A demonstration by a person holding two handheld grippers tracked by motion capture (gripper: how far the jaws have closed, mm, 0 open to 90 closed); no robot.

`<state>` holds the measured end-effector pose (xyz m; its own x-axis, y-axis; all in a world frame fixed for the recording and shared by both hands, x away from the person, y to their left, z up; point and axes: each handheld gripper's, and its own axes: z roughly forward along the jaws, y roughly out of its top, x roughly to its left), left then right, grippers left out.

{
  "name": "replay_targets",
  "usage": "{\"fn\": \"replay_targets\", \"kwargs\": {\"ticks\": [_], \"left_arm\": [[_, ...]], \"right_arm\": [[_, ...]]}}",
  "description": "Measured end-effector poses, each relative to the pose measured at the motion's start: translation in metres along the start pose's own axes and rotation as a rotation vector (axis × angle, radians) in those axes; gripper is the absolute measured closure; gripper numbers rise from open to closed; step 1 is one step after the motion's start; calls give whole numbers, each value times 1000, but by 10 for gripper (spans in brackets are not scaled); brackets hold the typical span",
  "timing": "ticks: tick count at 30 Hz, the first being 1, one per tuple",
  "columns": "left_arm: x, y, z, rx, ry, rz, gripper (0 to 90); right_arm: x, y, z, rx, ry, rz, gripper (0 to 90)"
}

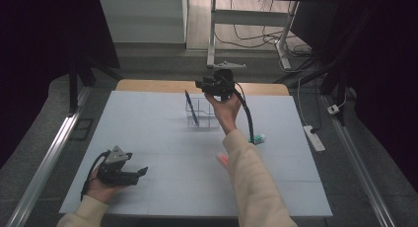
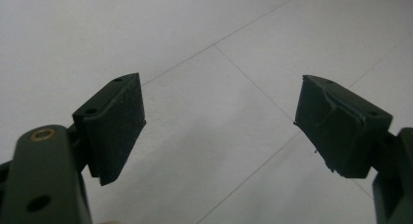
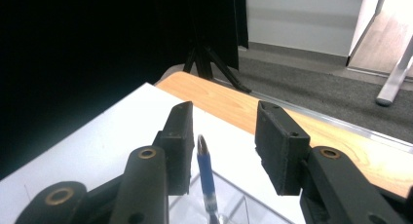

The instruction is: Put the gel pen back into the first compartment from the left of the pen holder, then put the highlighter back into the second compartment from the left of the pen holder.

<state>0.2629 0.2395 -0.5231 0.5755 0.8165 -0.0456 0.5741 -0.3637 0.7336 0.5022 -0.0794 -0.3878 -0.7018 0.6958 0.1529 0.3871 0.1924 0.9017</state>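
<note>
Two grippers, both jaws apart, empty. Right gripper (image 3: 221, 146) hovers over clear plastic compartment box (image 1: 202, 114) at table's (image 1: 148, 118) far side; slim blue pen (image 3: 206, 177) stands near-upright inside, between jaws, hugging left one. Left gripper (image 1: 140, 171) idles low, well apart.

- The high view was evenly lit from above; the white bench (image 1: 162, 118) stood bright while both sides of the room fell into near black.
- Shadows on it were faint and soft — only a pale smudge under the clear holder (image 1: 202, 114).
- The left gripper view was dim and grainy, its black tongs (image 2: 219, 126) slightly soft.
- In the right gripper view the far doorway was blown out — the blue pen (image 3: 206, 177) up close was a little blurred.
</note>
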Motion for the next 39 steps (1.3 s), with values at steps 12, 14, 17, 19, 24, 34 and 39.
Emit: {"fn": "replay_targets", "kwargs": {"ticks": [12,14,17,19,24,34,39], "left_arm": [[0,0,1,3,2,2,182],[0,0,1,5,2,3,182],[0,1,1,5,2,2,182],[0,0,1,5,3,2,181],[0,0,1,6,5,2,181],[0,1,2,9,8,2,182],[0,1,3,10,8,2,181]], "right_arm": [[-8,-22,-27,55,15,-21,524],[-10,-25,-33,61,15,-21,516],[-10,-29,-41,66,16,-28,511],[-11,-31,-47,68,18,-31,508],[-11,-39,-60,83,23,-43,499],[-13,-56,-81,116,36,-67,488],[-15,-62,-88,129,36,-72,489]]}}
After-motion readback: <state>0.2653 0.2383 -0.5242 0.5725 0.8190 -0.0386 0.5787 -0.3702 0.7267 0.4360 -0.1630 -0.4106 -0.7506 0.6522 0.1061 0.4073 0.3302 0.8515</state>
